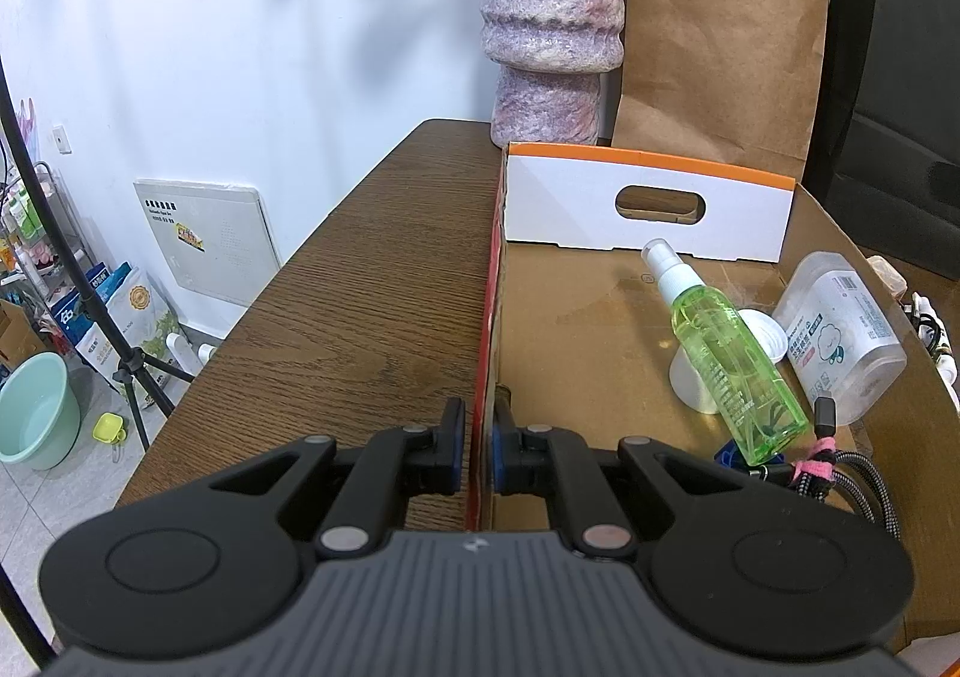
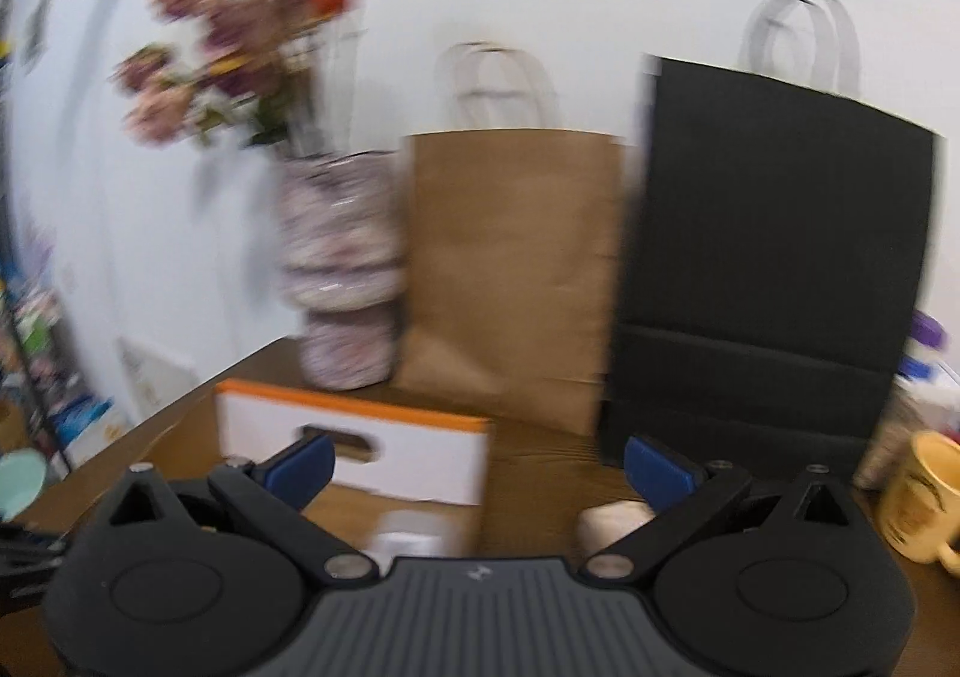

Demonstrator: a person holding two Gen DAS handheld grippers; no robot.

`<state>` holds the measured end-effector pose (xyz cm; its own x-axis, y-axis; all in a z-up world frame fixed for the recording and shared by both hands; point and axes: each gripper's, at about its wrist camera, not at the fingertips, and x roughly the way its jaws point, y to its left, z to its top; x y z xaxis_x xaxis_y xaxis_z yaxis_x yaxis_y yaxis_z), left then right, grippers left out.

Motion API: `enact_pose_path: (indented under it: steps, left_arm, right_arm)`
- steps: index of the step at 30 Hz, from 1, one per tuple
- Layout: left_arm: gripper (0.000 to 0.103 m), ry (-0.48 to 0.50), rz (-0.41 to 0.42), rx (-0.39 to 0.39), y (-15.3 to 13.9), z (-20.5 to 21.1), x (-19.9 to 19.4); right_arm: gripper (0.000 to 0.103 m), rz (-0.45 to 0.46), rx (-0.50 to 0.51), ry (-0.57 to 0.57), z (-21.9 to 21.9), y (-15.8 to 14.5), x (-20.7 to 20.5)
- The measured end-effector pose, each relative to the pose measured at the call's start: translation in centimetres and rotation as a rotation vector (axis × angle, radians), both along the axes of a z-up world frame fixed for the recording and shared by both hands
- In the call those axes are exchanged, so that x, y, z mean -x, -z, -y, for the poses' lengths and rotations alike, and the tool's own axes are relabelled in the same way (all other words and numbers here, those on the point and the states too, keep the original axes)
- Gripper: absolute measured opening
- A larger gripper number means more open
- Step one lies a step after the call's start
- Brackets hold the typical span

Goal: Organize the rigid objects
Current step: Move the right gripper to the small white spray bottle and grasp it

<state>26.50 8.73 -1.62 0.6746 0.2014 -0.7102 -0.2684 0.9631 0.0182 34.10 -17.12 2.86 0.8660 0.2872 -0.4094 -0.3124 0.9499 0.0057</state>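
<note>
The left gripper [image 1: 478, 440] is clamped on the near left wall of the cardboard box [image 1: 489, 317], one pad outside against the red printed face and one inside. The right gripper [image 2: 477, 464] stands with its jaws spread wide and nothing between them; it hangs above the table [image 2: 540, 461], and its whole view is smeared by blur. The box lies on the wooden table, its white end wall with the orange rim and oval hand-hole at the far side. Inside, toward the right, a green spray bottle [image 1: 729, 359] lies on its side, resting over a white cup [image 1: 702, 371] (partly hidden under it), just beside a clear plastic jar [image 1: 840, 332] with a printed label. Braided cables [image 1: 840, 473] tied with a pink band sit at the box's near right corner, partly cut off by the gripper. Behind the box stand a mottled vase [image 1: 549, 29], a brown paper bag [image 1: 717, 53] and a black paper bag [image 1: 894, 95]. In the right wrist view a yellow mug [image 2: 918, 503] sits at the right edge, cut off.
</note>
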Motion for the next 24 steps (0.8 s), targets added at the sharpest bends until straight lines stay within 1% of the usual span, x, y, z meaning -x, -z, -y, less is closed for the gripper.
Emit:
enact_pose_path:
  steps: [2,7,12,13,18,22,23,24]
  left_arm:
    - [0.01,0.0,0.0,0.0,0.0,0.0,0.0]
    - [0.01,-0.001,0.0,-0.001,0.0,0.0,0.0]
    - [0.01,0.0,0.0,-0.001,0.0,0.0,0.0]
    - [0.01,-0.001,0.0,-0.001,0.0,0.0,0.0]
    - [0.01,0.0,0.001,-0.001,0.0,0.0,0.0]
    - [0.01,0.0,0.001,-0.001,0.0,0.0,0.0]
    - [0.01,0.0,0.001,-0.002,0.0,0.0,0.0]
    - [0.01,0.0,0.001,-0.002,0.0,0.0,0.0]
  right_arm:
    - [0.103,-0.006,-0.017,0.056,1.9,0.1,-0.7]
    - [0.103,-0.043,-0.017,0.175,6.3,1.4,-2.2]
    - [0.103,-0.107,0.006,0.248,9.1,3.6,-3.8]
    - [0.101,-0.123,0.009,0.258,9.4,4.1,-4.2]
    - [0.089,-0.191,-0.024,0.286,10.8,6.0,-5.5]
    - [0.068,-0.245,-0.027,0.28,10.9,7.6,-6.2]
    - [0.063,-0.256,-0.028,0.275,10.9,7.9,-6.4]
    - [0.062,-0.265,-0.031,0.271,10.9,8.1,-6.5]
